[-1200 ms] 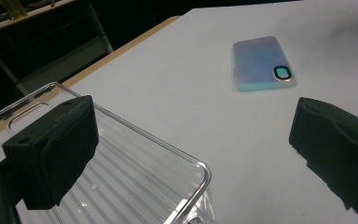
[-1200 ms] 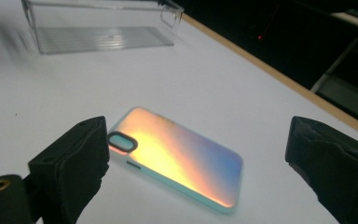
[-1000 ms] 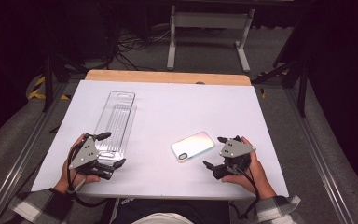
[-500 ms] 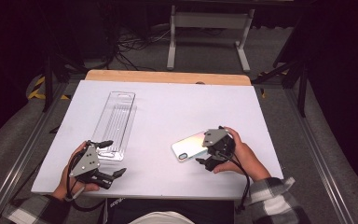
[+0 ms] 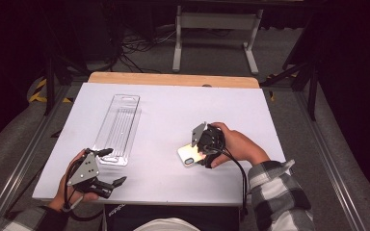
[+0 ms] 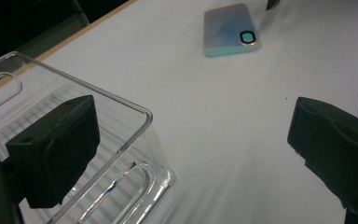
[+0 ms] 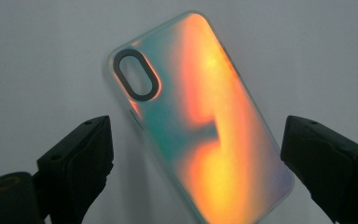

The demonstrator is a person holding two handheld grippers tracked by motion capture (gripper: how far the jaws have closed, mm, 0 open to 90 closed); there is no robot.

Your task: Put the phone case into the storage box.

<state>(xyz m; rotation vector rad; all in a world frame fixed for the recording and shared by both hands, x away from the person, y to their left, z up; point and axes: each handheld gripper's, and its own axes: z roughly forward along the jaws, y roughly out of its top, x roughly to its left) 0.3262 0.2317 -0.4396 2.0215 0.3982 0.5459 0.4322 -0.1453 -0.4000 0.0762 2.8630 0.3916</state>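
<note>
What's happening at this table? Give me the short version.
A person at a white table works a pair of tongs in each hand. The right tongs hang open just above a shiny phone case lying flat, one jaw on each side, not gripping it. The left tongs sit open near the front edge, beside the near end of a clear plastic tray. Nothing is lifted yet.

Premises present as a lab or test studio: white-topped table on a railed metal frame, dark surrounds, cables and a grey stand beyond the grippers.
</note>
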